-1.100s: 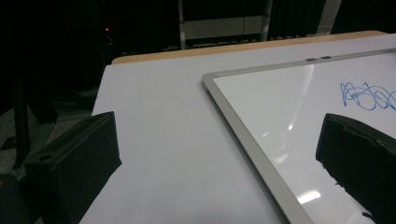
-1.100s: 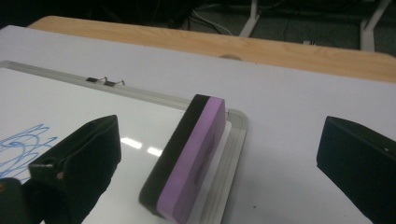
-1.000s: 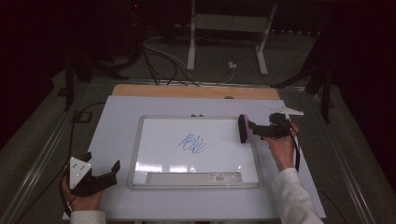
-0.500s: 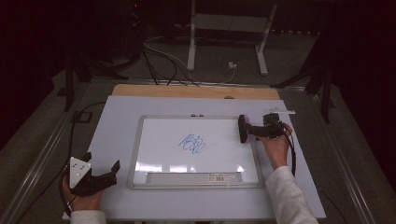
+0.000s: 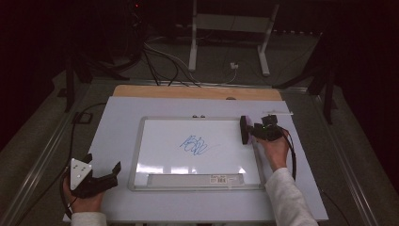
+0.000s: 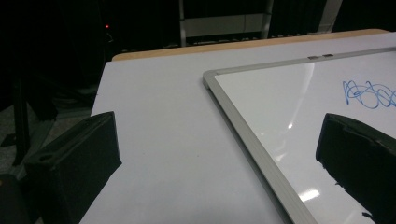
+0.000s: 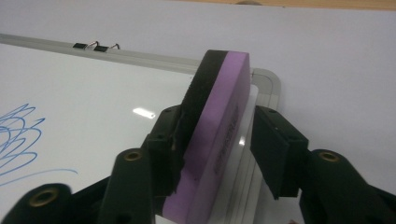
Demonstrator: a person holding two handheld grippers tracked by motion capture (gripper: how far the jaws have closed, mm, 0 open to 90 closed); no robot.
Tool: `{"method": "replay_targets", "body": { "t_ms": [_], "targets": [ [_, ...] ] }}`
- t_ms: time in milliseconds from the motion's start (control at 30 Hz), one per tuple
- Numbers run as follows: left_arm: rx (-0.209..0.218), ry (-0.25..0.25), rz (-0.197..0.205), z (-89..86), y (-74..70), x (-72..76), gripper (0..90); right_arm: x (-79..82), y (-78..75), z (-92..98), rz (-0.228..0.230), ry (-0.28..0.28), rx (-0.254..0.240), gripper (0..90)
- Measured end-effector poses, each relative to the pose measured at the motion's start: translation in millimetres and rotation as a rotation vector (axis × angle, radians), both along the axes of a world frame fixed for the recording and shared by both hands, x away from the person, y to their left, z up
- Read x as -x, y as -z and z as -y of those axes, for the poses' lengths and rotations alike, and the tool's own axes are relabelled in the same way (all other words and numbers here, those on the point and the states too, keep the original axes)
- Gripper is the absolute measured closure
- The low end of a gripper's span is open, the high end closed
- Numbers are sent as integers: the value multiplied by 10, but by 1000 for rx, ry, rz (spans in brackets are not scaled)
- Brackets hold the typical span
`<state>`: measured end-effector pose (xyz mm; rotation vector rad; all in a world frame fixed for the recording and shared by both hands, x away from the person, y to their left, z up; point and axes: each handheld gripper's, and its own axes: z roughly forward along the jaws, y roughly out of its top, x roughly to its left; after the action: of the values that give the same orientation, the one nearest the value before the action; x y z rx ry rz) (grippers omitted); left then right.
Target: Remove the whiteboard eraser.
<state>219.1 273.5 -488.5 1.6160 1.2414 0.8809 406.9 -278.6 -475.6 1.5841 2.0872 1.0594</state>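
Lower left of the high view: the left tongs (image 5: 104, 175) rest on the white worktop (image 5: 117, 122), just beside the lower left corner of the whiteboard (image 5: 160, 141). The jaws stand wide apart and hold nothing; in the left gripper view bare worktop and the board's aluminium frame lie between them. This placement probably keeps the idle tongs clear of the writing surface.

Centre of the high view: a blue marker scribble (image 5: 194, 145) sits on the whiteboard, well apart from both tongs. A label strip (image 5: 188, 179) runs along the board's lower edge.

Right of centre: the right tongs (image 5: 251, 132) carry a purple-and-black eraser (image 7: 212, 130) at the board's upper right corner. The eraser stands between the jaws on its edge, black felt turned toward the scribble. One jaw touches the felt side; a gap shows at the other jaw, so the grip looks loose. The orientation suggests preparation for a wiping pass.
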Motion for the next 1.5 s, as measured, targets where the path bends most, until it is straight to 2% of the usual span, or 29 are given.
{"method": "replay_targets", "body": {
  "t_ms": [167,300,433,633,800,1100,1500],
  "targets": [
    [-3,1,-3,-2,3,-2,5,-3,-7,-4,-2,-2,5,549],
    [-5,1,-5,6,7,-6,5,-14,4,6,-16,4,-18,542],
    [-8,4,-9,10,10,-10,5,-35,22,40,-32,17,-37,481],
    [-9,4,-11,10,13,-12,5,-45,39,59,-40,19,-62,473],
    [-9,3,-9,11,11,-9,5,-63,63,-27,-52,-12,-92,476],
    [-9,-4,-2,-7,6,-1,5,-100,151,-70,-111,-38,-157,376],
    [-10,-9,2,-6,1,7,5,-115,196,-109,-138,-50,-162,376]
  ]
}}
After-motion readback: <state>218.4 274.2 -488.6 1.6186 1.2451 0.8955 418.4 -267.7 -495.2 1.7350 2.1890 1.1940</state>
